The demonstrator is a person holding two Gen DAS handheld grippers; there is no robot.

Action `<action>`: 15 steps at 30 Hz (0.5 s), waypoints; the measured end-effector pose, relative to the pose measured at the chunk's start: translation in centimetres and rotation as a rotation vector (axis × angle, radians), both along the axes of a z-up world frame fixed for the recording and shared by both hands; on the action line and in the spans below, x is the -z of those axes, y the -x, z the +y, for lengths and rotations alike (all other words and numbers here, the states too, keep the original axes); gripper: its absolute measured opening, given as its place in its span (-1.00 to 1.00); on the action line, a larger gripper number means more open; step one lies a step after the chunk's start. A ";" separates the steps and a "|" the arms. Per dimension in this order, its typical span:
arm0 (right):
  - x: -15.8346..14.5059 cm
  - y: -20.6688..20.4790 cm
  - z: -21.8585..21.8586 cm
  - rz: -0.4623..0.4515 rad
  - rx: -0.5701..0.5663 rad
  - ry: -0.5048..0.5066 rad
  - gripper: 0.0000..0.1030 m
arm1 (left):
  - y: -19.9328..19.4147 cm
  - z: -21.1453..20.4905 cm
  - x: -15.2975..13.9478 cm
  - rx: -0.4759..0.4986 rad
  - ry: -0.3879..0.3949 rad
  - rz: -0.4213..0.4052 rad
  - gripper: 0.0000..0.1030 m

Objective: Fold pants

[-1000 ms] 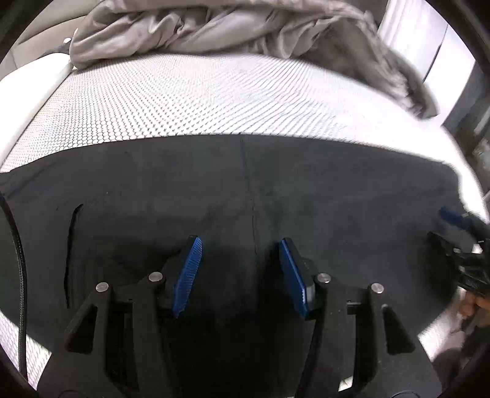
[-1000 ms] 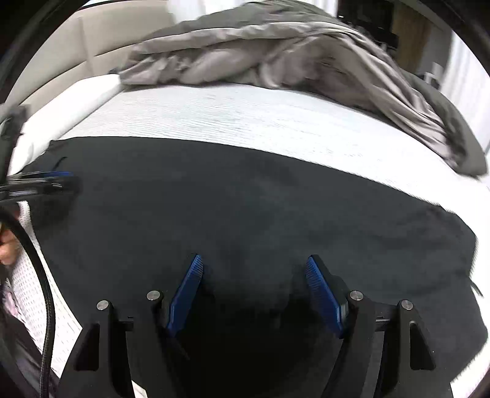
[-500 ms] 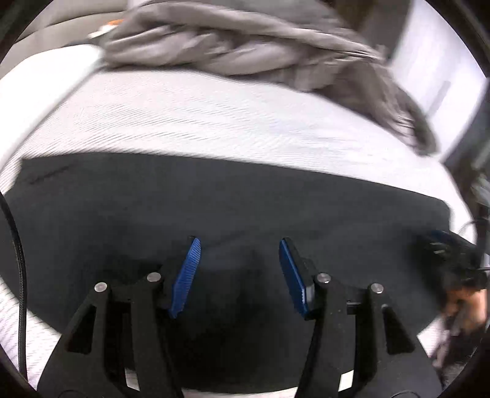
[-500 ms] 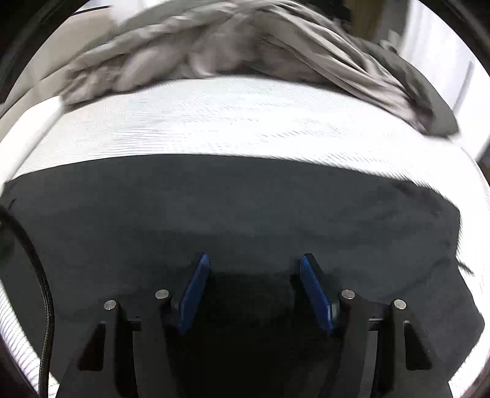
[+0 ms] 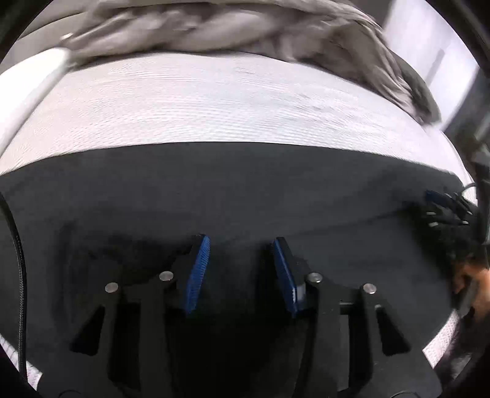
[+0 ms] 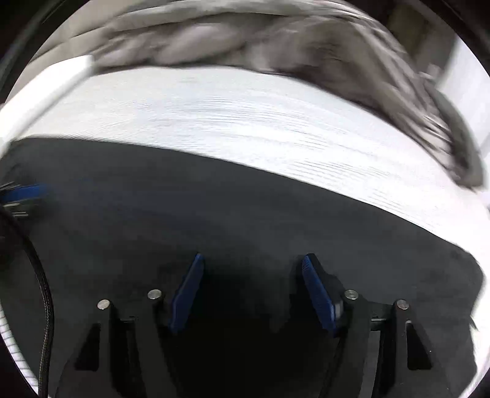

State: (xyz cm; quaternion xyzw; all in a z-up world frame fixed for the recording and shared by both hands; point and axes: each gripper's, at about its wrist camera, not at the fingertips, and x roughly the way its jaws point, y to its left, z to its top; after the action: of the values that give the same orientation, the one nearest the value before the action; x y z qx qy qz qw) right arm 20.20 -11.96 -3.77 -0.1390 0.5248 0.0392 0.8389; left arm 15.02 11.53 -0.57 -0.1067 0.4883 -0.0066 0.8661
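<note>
Dark grey pants [image 5: 245,189] lie spread flat across the near part of a white mattress [image 5: 229,101]. My left gripper [image 5: 240,240] points down at them, its blue pads [image 5: 197,272] apart and closing, with cloth below the gap and nothing pinched. A faint crease runs from it toward the right. My right gripper [image 6: 253,257] hovers over the pants [image 6: 214,214] further right, its jaws wide and opening, with nothing gripped. Each gripper shows in the other's view: the right gripper [image 5: 441,205] at the pants' right end, the left gripper [image 6: 24,196] at the left edge.
A crumpled grey duvet [image 5: 229,27] is heaped along the far side of the mattress [image 6: 245,122] and trails down its right side [image 6: 444,122]. A black cable [image 6: 43,290] hangs at the left. A hand [image 5: 471,275] shows at the right edge.
Both grippers have come down closer to the pants, which fill more of each view. The left pads stand closer together than before. The views are blurred by motion.
</note>
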 end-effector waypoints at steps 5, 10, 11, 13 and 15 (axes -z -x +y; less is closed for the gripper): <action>-0.7 -0.1 -2.4 -0.026 0.080 -0.017 0.25 | 0.9 3.5 -1.7 -0.115 -0.005 -0.062 -0.19; -1.1 0.0 1.8 -0.007 -0.044 -0.190 0.23 | -2.8 1.1 -1.7 -0.084 -0.017 -0.072 -0.18; -1.0 -0.2 2.7 0.004 -0.071 -0.202 0.23 | -3.6 0.4 -1.0 -0.062 0.005 -0.059 -0.13; -0.6 0.2 4.6 0.019 -0.124 -0.200 0.23 | -5.3 -1.6 0.8 -0.015 -0.021 -0.008 -0.13; 0.3 0.5 6.3 0.034 -0.179 -0.145 0.23 | -5.9 -2.6 1.1 -0.006 -0.108 -0.006 -0.12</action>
State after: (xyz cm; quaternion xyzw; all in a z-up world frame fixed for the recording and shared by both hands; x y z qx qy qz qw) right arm 19.70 -5.68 -4.06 -0.1236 0.5203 0.1540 0.8309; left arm 20.94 8.97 -1.66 -0.0613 0.4850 0.0221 0.8721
